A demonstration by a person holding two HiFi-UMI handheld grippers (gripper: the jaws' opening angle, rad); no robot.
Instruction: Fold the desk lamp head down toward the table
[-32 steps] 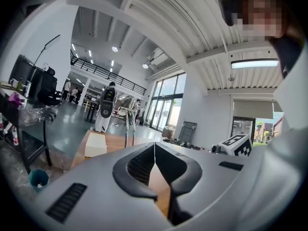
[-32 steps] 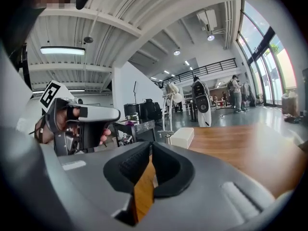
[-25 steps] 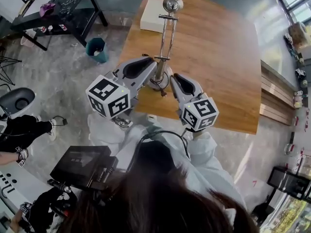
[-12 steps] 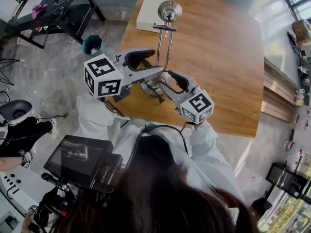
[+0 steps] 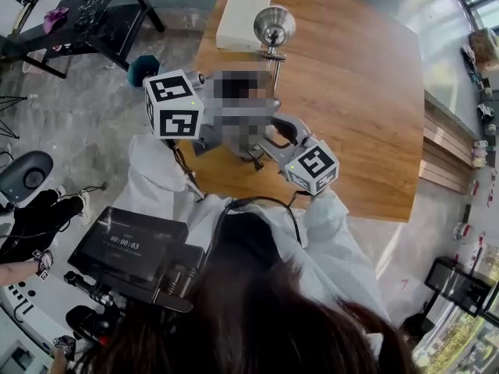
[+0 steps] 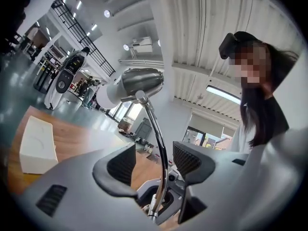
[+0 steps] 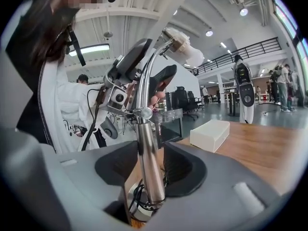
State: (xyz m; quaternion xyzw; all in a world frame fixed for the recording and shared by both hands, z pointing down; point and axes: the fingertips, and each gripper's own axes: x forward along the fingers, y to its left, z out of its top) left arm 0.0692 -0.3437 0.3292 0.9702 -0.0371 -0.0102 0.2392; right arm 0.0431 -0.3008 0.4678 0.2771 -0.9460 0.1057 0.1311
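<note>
The chrome desk lamp stands at the near edge of the wooden table [image 5: 366,92]. Its round head [image 5: 274,26] sits on top of the thin arm. In the left gripper view the head [image 6: 139,83] points left, and the curved arm [image 6: 158,143] runs down between the jaws of my left gripper [image 6: 156,162]. Those jaws are open, with a gap on each side of the arm. My right gripper [image 7: 149,170] is open too, around the thicker lower column [image 7: 147,158] just above the coiled cord at the base. A mosaic patch hides the jaws in the head view.
A white box [image 5: 242,8] lies on the table behind the lamp. On the floor to the left are a teal bin [image 5: 144,68] and a black table [image 5: 101,6]. A black device with a screen [image 5: 129,248] hangs at the person's left side.
Both grippers were shut on the lamp's stem and now stand open around it. The left gripper has swung left and up the picture. The right gripper has shifted slightly.
</note>
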